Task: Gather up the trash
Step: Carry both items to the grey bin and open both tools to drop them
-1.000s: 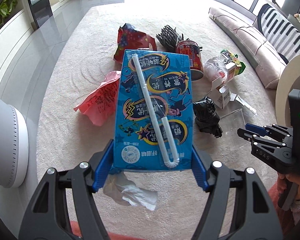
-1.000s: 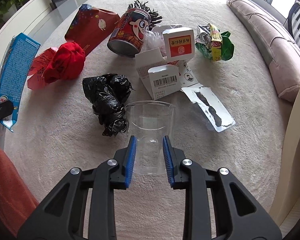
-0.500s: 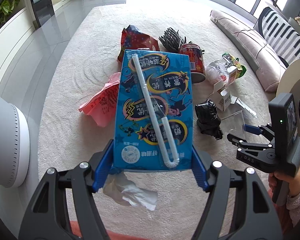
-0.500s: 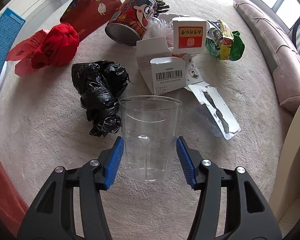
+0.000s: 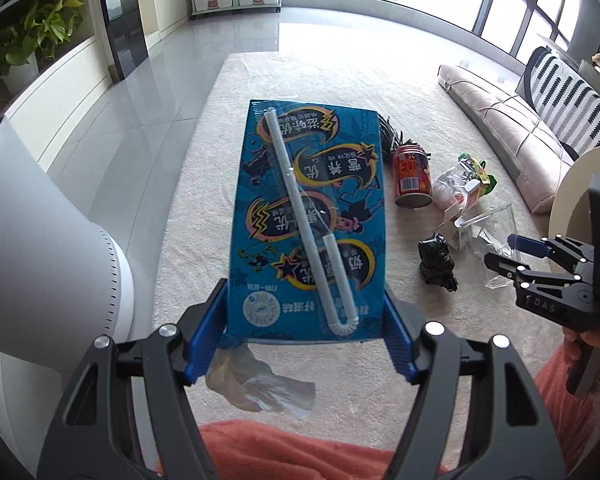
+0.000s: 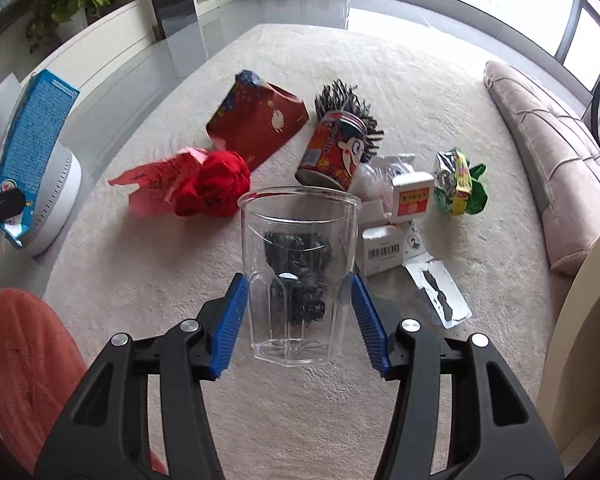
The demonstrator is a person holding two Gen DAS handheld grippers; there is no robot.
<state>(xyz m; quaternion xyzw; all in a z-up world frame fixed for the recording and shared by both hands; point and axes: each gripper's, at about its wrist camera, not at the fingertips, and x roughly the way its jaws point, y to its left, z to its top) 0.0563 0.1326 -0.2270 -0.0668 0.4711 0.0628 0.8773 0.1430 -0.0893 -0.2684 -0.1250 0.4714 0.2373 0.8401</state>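
A flat blue cardboard drink carton (image 5: 306, 216), printed with Chinese characters in yellow-edged dark bubbles and carrying one white bent straw (image 5: 312, 240) in clear wrap on its face, is clamped at its lower end between the blue pads of the left gripper (image 5: 306, 334). A crumpled piece of clear plastic film (image 5: 260, 384) hangs below the carton. The letters "DAS" are read on the black body of the other gripper in the left wrist view.

A clear, faceted plastic cup (image 6: 298, 272) is held off the floor between the blue pads of the right gripper (image 6: 298, 320), the pads pressing on its lower sides; these jaws have just been opening wider and then settling on the cup, which sits between them.

On the cream carpet (image 6: 400, 88) the remaining trash is counted: one red drink can with a cartoon face (image 6: 334, 152), one dark red foil bag (image 6: 256, 124), one red crumpled bag on a pink printed sheet (image 6: 208, 188), one black crumpled bag (image 5: 436, 256) seen through the cup, one white box with a red label (image 6: 414, 200), one white carton with a barcode (image 6: 384, 250), one green and yellow wrapper (image 6: 460, 182), one black shredded bundle (image 6: 344, 96) and one torn white strip (image 6: 440, 294). The small print on them cannot be made out.
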